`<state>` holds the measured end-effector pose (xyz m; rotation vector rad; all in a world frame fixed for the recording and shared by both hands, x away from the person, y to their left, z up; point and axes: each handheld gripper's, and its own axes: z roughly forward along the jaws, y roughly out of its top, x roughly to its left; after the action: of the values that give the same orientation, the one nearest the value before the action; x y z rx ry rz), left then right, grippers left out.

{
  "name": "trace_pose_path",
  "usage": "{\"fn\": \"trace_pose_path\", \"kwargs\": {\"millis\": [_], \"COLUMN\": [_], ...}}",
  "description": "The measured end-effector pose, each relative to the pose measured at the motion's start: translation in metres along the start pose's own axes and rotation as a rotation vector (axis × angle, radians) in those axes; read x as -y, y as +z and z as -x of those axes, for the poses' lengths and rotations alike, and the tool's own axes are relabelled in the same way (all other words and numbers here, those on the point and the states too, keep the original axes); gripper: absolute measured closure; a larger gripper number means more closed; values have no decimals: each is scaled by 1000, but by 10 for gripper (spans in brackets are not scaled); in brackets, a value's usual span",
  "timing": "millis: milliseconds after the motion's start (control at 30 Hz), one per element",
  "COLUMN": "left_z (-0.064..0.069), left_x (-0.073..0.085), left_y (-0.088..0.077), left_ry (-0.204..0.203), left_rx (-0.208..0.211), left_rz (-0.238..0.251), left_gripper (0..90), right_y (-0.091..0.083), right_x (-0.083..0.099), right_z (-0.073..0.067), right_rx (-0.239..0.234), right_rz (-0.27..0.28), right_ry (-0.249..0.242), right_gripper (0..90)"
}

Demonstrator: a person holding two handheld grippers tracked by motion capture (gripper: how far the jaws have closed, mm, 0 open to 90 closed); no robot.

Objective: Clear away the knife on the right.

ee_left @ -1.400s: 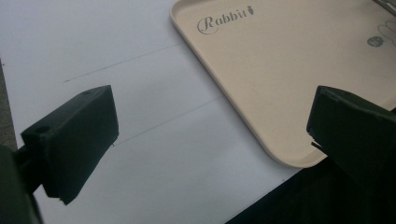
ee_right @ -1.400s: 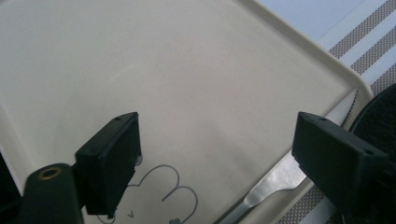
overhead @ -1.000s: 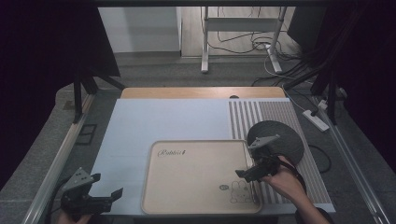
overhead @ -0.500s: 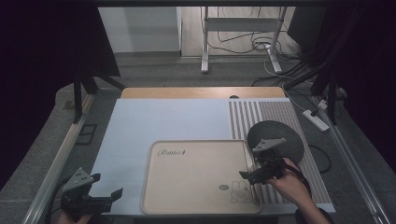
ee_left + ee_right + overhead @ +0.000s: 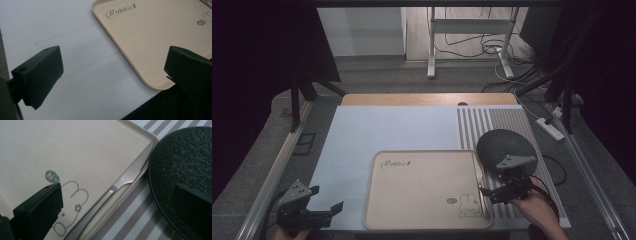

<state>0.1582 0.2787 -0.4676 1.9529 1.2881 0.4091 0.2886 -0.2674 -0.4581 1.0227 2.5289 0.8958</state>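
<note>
Both grippers (left gripper, right gripper) gape empty; knife seemingly lies along tray rim.

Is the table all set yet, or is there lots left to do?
Just started. Done: a knife lies along the tray's right edge, beside the black plate. In hand: nothing; the right claw is open by the knife, the left claw open off the tray's corner. The tray's middle is bare.
</note>
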Motion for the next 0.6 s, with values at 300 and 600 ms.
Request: {"fn": "trace_pose_path", "kwargs": {"millis": [300, 600], "left_z": [0, 0], "left_x": [0, 0], "left_y": [0, 0], "left_ry": [-3, -5], "left_rx": [0, -2], "left_rz": [0, -2], "left_gripper": [21, 21], "right_y": [-13, -27], "right_x": [13, 23], "right_z": [4, 6], "right_rx": [26, 40], "right_rz": [24, 46], "right_ry": [32, 61], "right_gripper": [0, 0]}}
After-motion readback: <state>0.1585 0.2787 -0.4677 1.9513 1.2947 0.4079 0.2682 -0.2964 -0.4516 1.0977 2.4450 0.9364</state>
